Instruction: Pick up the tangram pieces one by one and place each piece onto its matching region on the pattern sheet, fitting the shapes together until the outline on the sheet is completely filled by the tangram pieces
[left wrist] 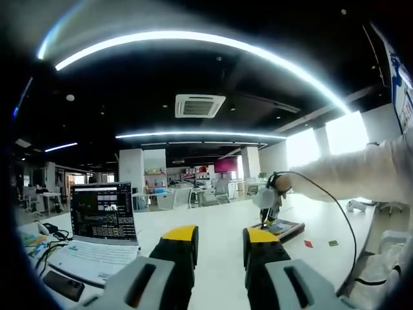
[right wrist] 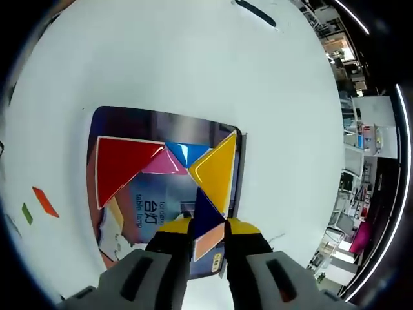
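The pattern sheet (right wrist: 161, 126) lies on the white table under my right gripper (right wrist: 208, 227). On it sit a red triangle (right wrist: 122, 165), a small pink triangle (right wrist: 164, 165), a small blue triangle (right wrist: 186, 153) and a yellow triangle (right wrist: 216, 169), their corners meeting. My right gripper is shut on a dark blue triangle (right wrist: 206, 214), whose tip touches the yellow one's lower corner. My left gripper (left wrist: 219, 240) is held off the sheet, open with nothing between its fingers. From there the right gripper (left wrist: 268, 205) appears far off over the sheet (left wrist: 284, 228).
An orange piece (right wrist: 44, 200) and a green piece (right wrist: 26, 213) lie loose on the table beside the sheet. An open laptop (left wrist: 100, 226) with cables stands at the left. A person's sleeve (left wrist: 361, 171) and a cable reach in from the right.
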Motion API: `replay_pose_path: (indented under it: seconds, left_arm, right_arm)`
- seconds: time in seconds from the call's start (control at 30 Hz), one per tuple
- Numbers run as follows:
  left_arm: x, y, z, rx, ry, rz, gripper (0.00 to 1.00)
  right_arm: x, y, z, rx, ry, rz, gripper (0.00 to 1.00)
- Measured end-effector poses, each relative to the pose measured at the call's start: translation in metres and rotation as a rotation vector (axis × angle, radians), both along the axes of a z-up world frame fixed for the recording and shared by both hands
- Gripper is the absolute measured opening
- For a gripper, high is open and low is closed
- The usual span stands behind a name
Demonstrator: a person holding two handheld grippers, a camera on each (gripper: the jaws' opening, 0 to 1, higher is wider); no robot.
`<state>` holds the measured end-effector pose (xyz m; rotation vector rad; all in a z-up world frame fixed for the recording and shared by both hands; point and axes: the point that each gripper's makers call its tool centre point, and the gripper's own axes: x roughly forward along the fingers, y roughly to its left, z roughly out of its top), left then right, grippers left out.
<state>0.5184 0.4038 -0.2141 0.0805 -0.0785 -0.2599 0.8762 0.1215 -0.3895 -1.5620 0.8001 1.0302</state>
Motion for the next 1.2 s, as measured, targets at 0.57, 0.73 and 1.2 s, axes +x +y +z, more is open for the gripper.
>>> replay_pose_path:
  seconds: [0.57,0.73,1.2]
  left_arm:
    - [-0.003,0.0,0.001,-0.001,-0.006,0.001,0.29]
    - [-0.002,0.001,0.002,-0.003,-0.007,0.002,0.29]
    - [-0.001,0.001,0.002,-0.002,-0.007,0.0,0.29]
  right_arm:
    - [0.002,-0.001,0.0,0.006,-0.029,-0.031,0.21]
    - [0.004,0.0,0.002,0.004,-0.042,-0.038,0.25]
    - [-0.033,-0.01,0.068,0.087,-0.114,-0.021,0.32]
